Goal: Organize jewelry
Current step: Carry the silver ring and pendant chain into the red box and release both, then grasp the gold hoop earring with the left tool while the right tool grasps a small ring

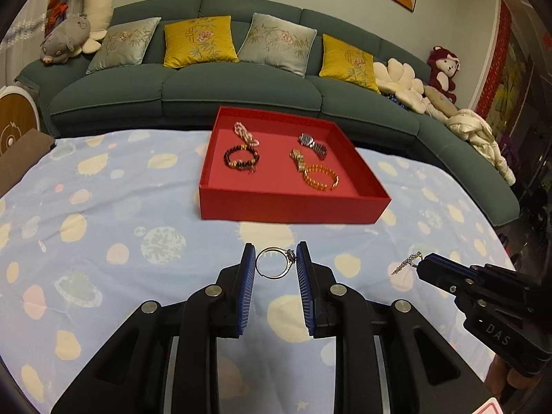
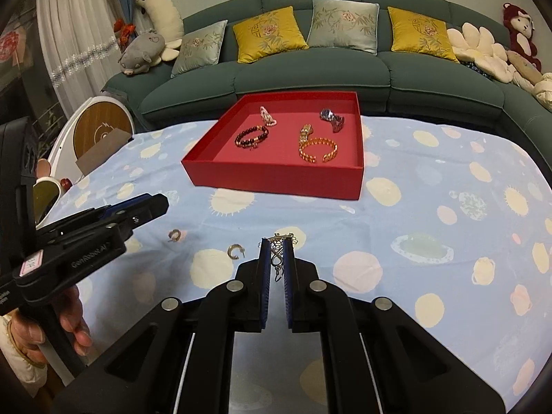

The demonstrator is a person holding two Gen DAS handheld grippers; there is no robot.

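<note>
A red tray point(image 1: 293, 207) point(image 2: 276, 179) on the blue spotted cloth holds a dark bead bracelet point(image 1: 240, 160), a pink bracelet point(image 1: 245, 134), a watch point(image 1: 312, 143) and a gold bangle point(image 1: 321, 177). My left gripper point(image 1: 275, 264) is shut on a silver ring point(image 1: 275, 263) with a dark stone, held above the cloth. My right gripper point(image 2: 276, 255) is shut on a silver dangling earring point(image 2: 277, 258); it also shows in the left wrist view point(image 1: 422, 264) with the earring point(image 1: 405, 264) hanging out. Two small gold earrings point(image 2: 235, 251) point(image 2: 174, 235) lie on the cloth. The left gripper shows in the right wrist view point(image 2: 151, 207).
A green sofa point(image 1: 241, 86) with cushions and plush toys runs behind the table. A round white and wood object point(image 2: 100, 131) and a brown card stand at the table's left edge. A hand point(image 2: 74, 321) holds the left gripper.
</note>
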